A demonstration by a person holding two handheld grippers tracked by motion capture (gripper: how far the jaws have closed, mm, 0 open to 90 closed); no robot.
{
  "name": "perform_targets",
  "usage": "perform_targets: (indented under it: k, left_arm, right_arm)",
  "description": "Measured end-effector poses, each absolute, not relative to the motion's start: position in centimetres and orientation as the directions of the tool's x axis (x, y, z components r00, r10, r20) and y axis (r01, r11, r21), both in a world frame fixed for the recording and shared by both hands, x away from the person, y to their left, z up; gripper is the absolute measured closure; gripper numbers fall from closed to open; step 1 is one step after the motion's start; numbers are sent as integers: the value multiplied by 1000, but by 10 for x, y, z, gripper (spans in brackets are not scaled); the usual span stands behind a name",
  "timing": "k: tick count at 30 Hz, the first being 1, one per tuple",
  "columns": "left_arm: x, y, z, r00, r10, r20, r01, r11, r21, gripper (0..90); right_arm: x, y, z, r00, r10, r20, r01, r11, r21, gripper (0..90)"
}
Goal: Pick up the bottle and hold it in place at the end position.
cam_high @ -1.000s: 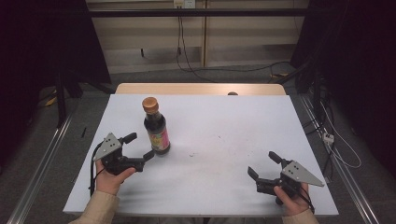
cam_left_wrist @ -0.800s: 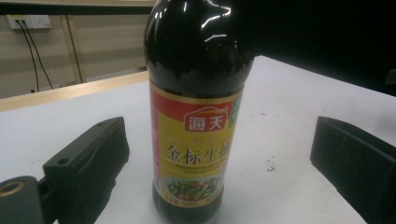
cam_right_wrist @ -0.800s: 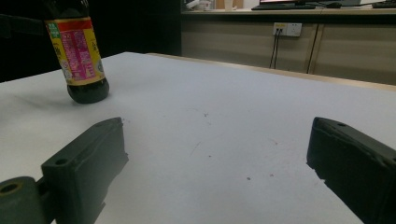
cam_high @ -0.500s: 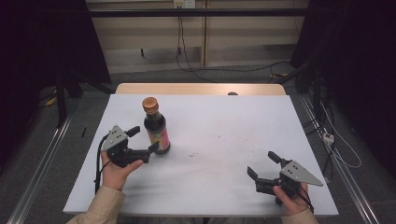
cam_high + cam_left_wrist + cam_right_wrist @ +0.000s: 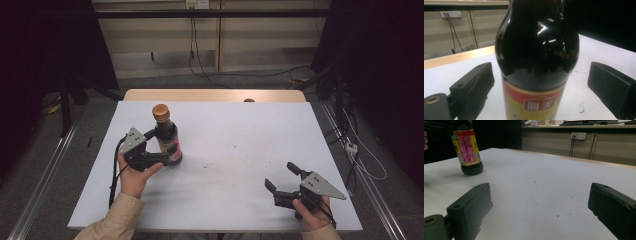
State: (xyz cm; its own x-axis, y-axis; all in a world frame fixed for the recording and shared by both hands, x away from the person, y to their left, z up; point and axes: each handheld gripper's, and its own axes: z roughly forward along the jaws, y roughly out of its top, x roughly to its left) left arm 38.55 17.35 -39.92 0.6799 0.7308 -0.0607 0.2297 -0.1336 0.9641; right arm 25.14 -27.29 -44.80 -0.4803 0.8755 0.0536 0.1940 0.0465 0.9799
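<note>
A dark soy-sauce bottle (image 5: pixel 167 142) with an orange-brown cap and a red and yellow label stands upright on the left half of the white table top (image 5: pixel 240 135). My left gripper (image 5: pixel 159 146) reaches it from the left, one jaw on each side of its lower body. In the left gripper view the bottle (image 5: pixel 536 50) stands between the two pads, with a thin gap on each side; the jaws have just been closing. My right gripper (image 5: pixel 280 175) rests near the front right, open, with nothing between its jaws. From the right gripper view the bottle (image 5: pixel 467 150) appears far off.
A wooden strip (image 5: pixel 215 95) runs along the table's far edge, with a small dark object (image 5: pixel 248 100) on it. Cables trail over the floor behind and to the right. Faint dark specks mark the table's middle.
My left gripper has moved right and away from me, so its jaws now straddle the bottle. The bottle and the right gripper have stayed put.
</note>
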Motion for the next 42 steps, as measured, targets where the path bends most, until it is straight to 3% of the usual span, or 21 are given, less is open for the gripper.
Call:
perform_targets:
  k: [20,34,42]
  left_arm:
    - [400,159,-406,651,758,-40,221,-139,965,158]
    - [402,158,-406,649,760,-30,210,-142,967,276]
    - [402,158,-406,648,761,-23,207,-147,967,282]
  right_arm:
    - [251,-273,-448,-482,875,51,194,49,980,43]
    - [251,-273,-448,-481,875,50,194,51,980,44]
    - [251,-273,-448,-482,875,48,194,54,979,44]
